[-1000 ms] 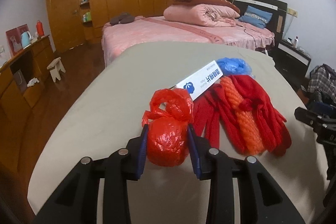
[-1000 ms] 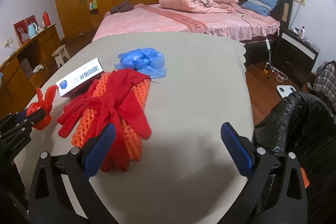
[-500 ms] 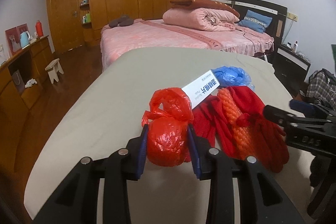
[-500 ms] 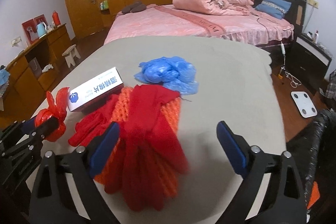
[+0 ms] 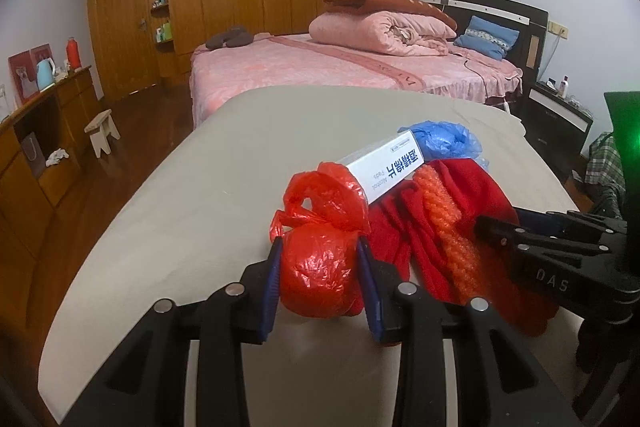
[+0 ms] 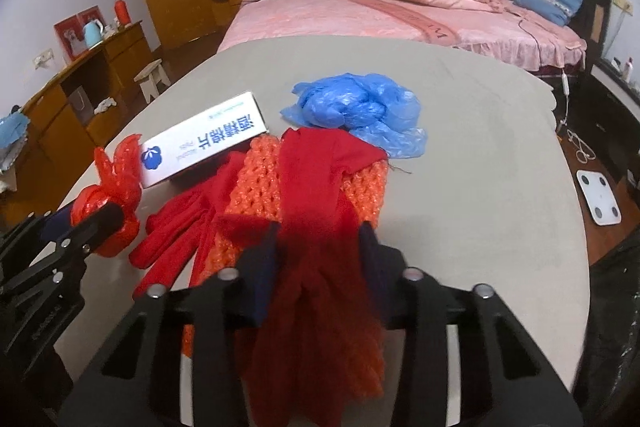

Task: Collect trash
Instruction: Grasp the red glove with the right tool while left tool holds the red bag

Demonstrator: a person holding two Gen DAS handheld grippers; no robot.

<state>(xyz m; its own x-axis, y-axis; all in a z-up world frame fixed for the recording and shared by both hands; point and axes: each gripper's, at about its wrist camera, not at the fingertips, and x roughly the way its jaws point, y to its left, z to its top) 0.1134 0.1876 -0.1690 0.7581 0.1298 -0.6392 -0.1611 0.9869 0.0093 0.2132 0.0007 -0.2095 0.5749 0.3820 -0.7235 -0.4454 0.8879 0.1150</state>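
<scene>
Just closed: right gripper (image 6: 318, 259) fingers on red glove (image 6: 320, 187); left gripper (image 5: 319, 277) pinching red bag (image 5: 318, 267). Next, presumably: lifting both binward.

both wrist views look obliquely down, close over the grey-covered table (image 5: 208, 195), sharing the pink-quilted bed (image 6: 360, 15).

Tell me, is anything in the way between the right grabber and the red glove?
Nothing visible. The right gripper has just been closing, and the red glove already sits bunched between its pads, on top of the orange mesh.
</scene>
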